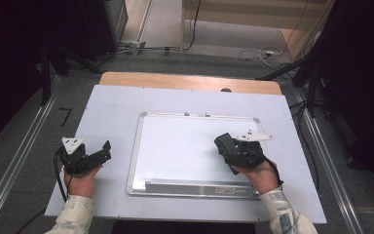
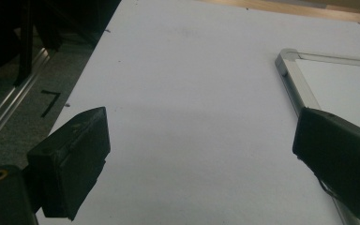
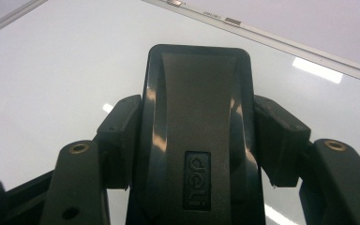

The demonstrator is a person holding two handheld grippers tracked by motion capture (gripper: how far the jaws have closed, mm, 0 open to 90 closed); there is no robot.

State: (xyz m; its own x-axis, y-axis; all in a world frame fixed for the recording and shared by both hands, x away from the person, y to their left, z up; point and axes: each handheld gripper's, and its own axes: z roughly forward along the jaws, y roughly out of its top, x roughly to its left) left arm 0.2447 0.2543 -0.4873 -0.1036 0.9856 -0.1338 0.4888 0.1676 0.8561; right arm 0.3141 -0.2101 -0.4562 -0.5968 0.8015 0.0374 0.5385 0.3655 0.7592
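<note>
The right gripper [image 1: 224, 144] was clamped on a black whiteboard eraser [image 3: 198, 126], one jaw pad pressed to each long side. In the right gripper view the eraser's near end was cut off by the bottom edge, and its underside and wiping face were hidden. The moulded brand label on its back was legible. In the high view the eraser [image 1: 224, 142] was hard to separate from the dark gripper body; only a black block at the gripper's tip could be made out. Whether it touched the board surface could not be told.

The eraser sat over the right part of the whiteboard [image 1: 175, 146], near the right frame. Its long axis ran in line with the jaws, pointing away from the right hand [image 1: 259, 174], toward the board's middle and far-left in the high view. In the right gripper view its rounded far end pointed at the board's far frame [image 3: 262, 35].

The left gripper [image 1: 108, 150] rested on the pale table sheet [image 1: 112, 107], just left of the whiteboard, jaws wide apart with nothing between them. In the left gripper view its right jaw covered part of the board's left frame [image 2: 296, 86], and the lower board corner was hidden. The left hand [image 1: 82, 181] gripped it from below. Both sleeves were cut off at the bottom edge. The surroundings beyond the table were dark, detail lost.
</note>
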